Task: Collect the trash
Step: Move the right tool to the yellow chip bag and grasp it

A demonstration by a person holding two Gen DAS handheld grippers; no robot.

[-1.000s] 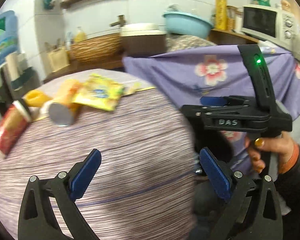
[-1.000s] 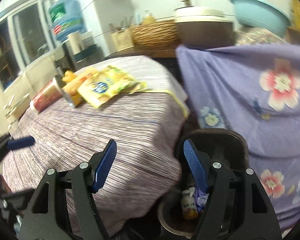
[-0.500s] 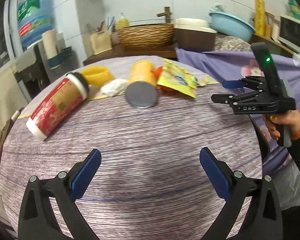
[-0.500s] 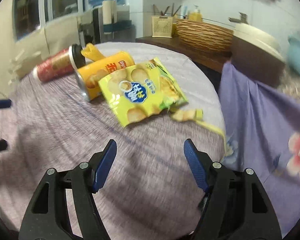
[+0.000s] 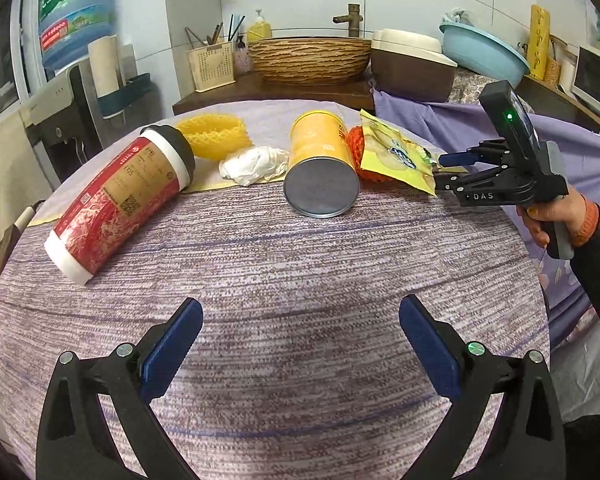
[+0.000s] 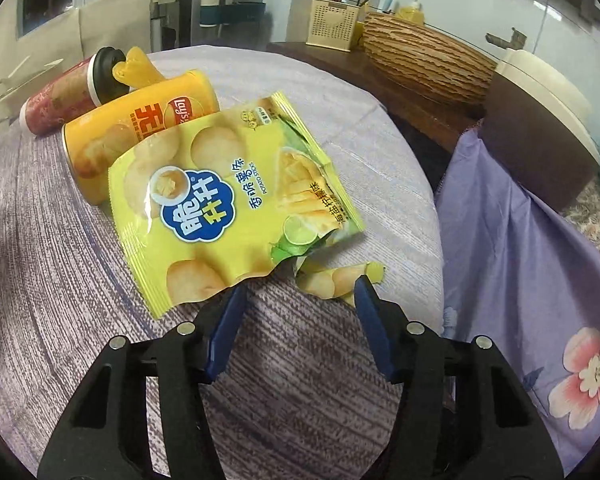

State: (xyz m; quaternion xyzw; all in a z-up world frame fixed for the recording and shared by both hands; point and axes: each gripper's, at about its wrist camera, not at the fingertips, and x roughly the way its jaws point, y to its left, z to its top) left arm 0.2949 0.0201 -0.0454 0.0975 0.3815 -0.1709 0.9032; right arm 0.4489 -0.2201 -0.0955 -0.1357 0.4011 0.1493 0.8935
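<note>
Right claw (image 6: 298, 300) closing around torn chip bag (image 6: 228, 196) edge, not yet gripping; orange net (image 5: 354, 148) half hidden.

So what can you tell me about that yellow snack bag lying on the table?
The yellow snack bag looks like glossy, crinkled plastic film, printed with chips, lime and a blue logo. It lies flat on the striped tablecloth, one edge leaning on the yellow chip can. Its near end is torn open. The right gripper is closing there, pads not yet pressing it.
</note>
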